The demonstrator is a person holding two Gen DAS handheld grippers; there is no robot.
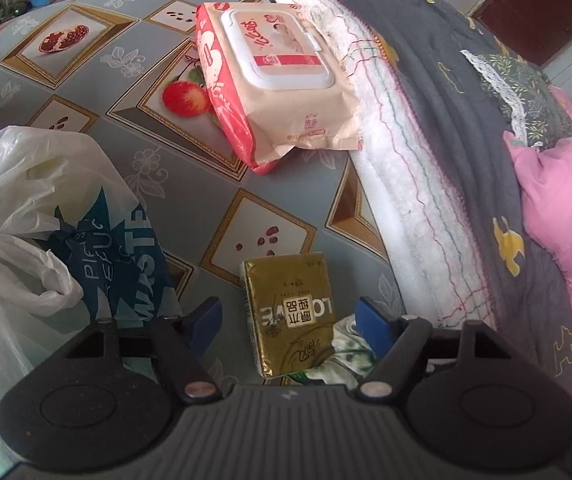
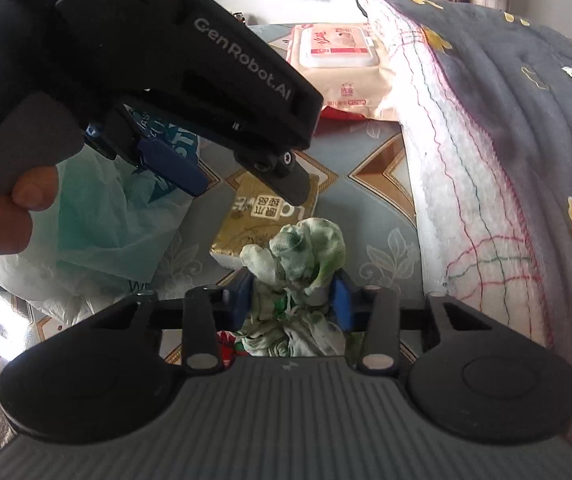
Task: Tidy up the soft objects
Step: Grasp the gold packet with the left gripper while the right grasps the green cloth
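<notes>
While my right gripper (image 2: 291,300) squeezes a crumpled green-and-white cloth (image 2: 305,252) between its blue pads (image 2: 341,300), the bunch bulges up above the fingertips at the centre of the right wrist view, with more of it trailing down behind them. My left gripper (image 1: 289,316) hangs with its jaws apart, gripping nothing; a gold tissue pack (image 1: 291,312) lies on the tablecloth (image 1: 190,184) in the gap between its fingers, nearer the right one, and I cannot tell whether either pad touches it. In the left wrist view the cloth shows at lower centre, just right of the gold pack and against the right blue pad (image 1: 373,328). In the right wrist view the gold pack sits just above the cloth, partly hidden by the left gripper, which fills the upper left with my hand (image 2: 2,220) at the left edge. A wipes pack (image 1: 282,80) rests in the upper middle, leaning on a folded blanket (image 1: 465,152) along the right side. Plastic bags (image 1: 46,216) are heaped at the left.
</notes>
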